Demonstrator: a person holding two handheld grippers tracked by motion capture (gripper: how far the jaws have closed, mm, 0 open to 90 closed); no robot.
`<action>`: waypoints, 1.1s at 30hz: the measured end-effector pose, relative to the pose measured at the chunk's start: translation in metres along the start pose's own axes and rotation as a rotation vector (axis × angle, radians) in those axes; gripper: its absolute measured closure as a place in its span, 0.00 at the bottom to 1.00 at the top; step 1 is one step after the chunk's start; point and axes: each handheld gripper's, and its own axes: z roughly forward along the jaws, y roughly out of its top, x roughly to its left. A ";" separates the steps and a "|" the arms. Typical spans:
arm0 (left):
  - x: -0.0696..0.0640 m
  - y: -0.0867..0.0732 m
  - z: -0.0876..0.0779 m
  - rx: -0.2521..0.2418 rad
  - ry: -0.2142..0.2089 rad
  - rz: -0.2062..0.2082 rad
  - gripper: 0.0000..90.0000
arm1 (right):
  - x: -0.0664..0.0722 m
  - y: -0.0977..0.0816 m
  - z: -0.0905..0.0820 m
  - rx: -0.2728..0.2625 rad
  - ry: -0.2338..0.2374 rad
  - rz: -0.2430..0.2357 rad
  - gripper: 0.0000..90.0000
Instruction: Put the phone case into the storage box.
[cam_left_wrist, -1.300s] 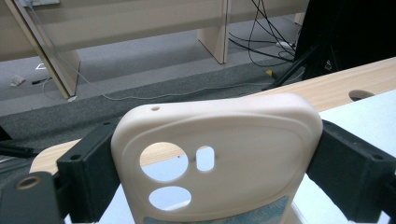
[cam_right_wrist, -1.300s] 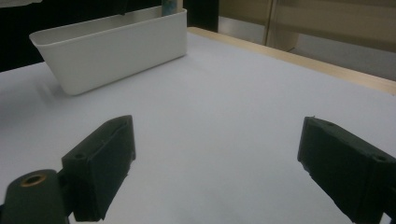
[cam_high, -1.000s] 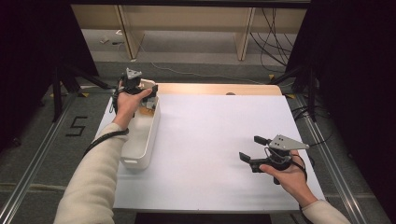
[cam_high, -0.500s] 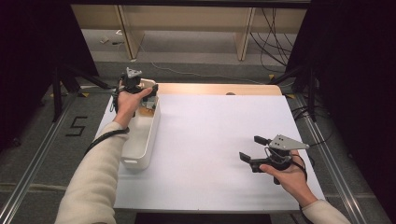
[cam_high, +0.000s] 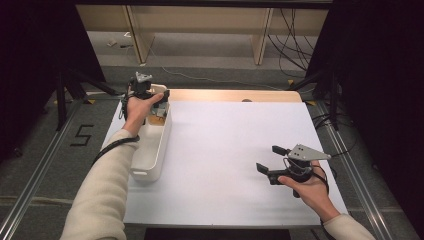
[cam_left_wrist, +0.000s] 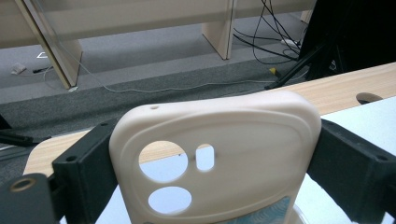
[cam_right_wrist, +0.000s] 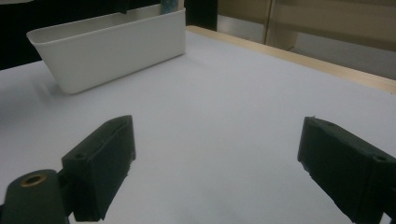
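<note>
A cream phone case (cam_left_wrist: 243, 140) with camera cut-outs stands upright between the black jaws of my left gripper (cam_left_wrist: 215, 154), which press on its two sides. In the high view my left gripper (cam_high: 158, 100) is over the far end of a long white bin (cam_high: 155, 150) at the table's left. My right gripper (cam_high: 272, 159) hovers low over the white table top (cam_high: 225, 135) at the front right, its jaws wide apart. The right gripper (cam_right_wrist: 219, 154) has nothing between its fingers, and the bin (cam_right_wrist: 116, 44) lies farther off in its view.
A wooden strip (cam_high: 235, 95) with a round hole runs along the table's far edge. Metal rails border the table left and right. Cables and wooden furniture legs stand on the grey floor beyond.
</note>
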 end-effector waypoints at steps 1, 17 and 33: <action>0.000 0.000 0.000 0.002 0.002 -0.003 0.10 | 0.000 0.000 0.000 0.000 0.000 0.000 0.13; 0.002 -0.003 0.004 0.032 0.005 -0.013 0.08 | 0.000 0.000 0.000 0.003 -0.002 0.001 0.13; 0.002 -0.006 0.007 0.046 0.018 -0.021 0.02 | 0.000 -0.001 0.001 0.005 -0.002 0.003 0.13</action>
